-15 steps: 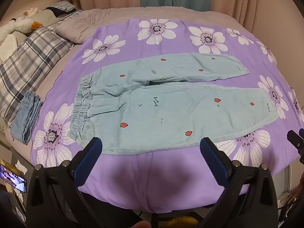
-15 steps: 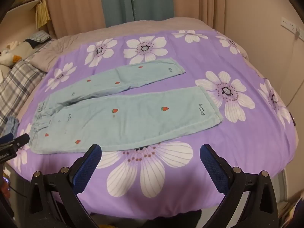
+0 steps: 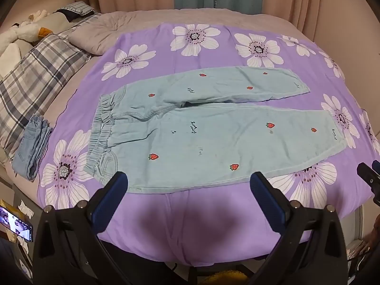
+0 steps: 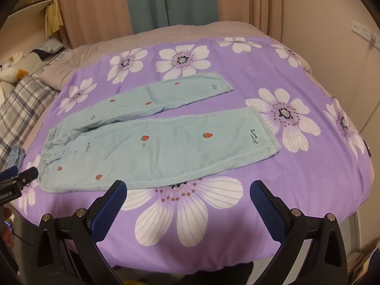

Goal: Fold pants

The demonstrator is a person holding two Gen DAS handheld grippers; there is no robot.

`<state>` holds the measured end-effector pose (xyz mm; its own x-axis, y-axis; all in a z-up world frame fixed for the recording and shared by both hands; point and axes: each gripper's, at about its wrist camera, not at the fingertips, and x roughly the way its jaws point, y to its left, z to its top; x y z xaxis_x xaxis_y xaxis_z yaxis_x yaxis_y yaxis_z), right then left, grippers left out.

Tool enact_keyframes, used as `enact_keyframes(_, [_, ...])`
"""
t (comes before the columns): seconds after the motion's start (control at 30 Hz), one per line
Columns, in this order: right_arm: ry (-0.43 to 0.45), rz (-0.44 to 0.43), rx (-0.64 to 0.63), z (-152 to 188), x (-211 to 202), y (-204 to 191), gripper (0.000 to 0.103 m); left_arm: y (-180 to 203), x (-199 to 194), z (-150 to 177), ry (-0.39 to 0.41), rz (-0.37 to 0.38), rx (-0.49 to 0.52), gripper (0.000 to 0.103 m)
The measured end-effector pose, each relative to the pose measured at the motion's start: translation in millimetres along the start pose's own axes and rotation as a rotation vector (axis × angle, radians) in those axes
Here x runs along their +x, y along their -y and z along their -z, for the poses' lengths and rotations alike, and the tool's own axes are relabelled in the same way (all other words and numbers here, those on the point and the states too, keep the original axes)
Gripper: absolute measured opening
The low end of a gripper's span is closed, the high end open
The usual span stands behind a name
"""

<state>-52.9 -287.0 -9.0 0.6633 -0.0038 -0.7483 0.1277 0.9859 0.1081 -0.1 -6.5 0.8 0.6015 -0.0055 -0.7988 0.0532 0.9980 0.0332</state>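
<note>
Both my grippers are hanging with jaws spread wide, gripping nothing: the left gripper point(image 3: 188, 185) near the pants' point(image 3: 213, 128) near edge, the right gripper point(image 4: 188, 193) over a white flower on the purple sheet point(image 4: 296, 190). Beyond them the pants are lying flat and unfolded on the sheet, waistband point(image 3: 102, 133) pointing left, both legs stretching right, the far leg angling away. Farther left a plaid pillow point(image 3: 35, 83) is resting beside folded jeans point(image 3: 33, 147). Curtains point(image 4: 166, 2) are hanging at the far side.
</note>
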Motion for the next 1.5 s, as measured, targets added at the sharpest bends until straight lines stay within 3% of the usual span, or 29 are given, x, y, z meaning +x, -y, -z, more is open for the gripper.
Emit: enact_keyframes(1.5, [-0.009, 0.000, 0.000, 2.1, 5.9, -0.4, 0.102, -1.6, 5.1, -0.4, 0.002, -0.005, 0.011, 0.103])
